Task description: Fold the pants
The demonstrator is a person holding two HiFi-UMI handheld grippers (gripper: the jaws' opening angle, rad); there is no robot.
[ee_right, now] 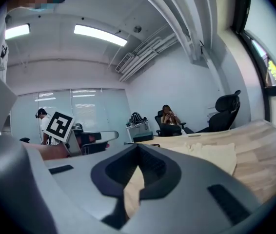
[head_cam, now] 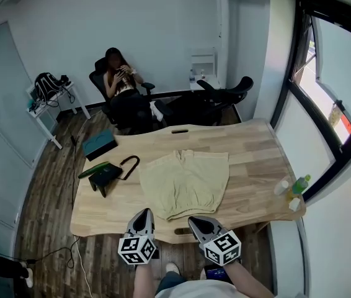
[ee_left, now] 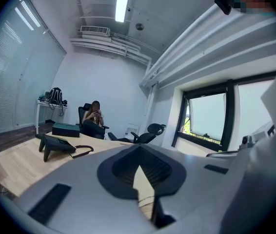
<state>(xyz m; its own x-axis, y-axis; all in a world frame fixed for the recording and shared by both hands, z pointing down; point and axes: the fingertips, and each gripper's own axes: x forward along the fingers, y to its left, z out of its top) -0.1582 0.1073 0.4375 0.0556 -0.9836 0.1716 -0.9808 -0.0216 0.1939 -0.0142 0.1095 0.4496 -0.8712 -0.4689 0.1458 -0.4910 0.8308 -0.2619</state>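
Beige pants (head_cam: pixel 185 182) lie spread flat in the middle of the wooden table (head_cam: pixel 256 160), waistband toward the far side. Both grippers hover at the table's near edge, just short of the pants' nearest hem. My left gripper (head_cam: pixel 142 217) is shut with nothing in it, as is my right gripper (head_cam: pixel 199 223) beside it. In the left gripper view the jaws (ee_left: pixel 139 162) are closed and pale cloth shows past them. From the right gripper (ee_right: pixel 138 155), also closed, the pants (ee_right: pixel 211 154) stretch away over the tabletop.
A black desk phone (head_cam: pixel 105 174) with a curled cord and a teal box (head_cam: pixel 99 144) sit on the table's left part. Small bottles (head_cam: pixel 292 190) stand at its right edge by the window. A person sits in a chair (head_cam: pixel 123 85) behind the table, next to an office chair (head_cam: pixel 222 95).
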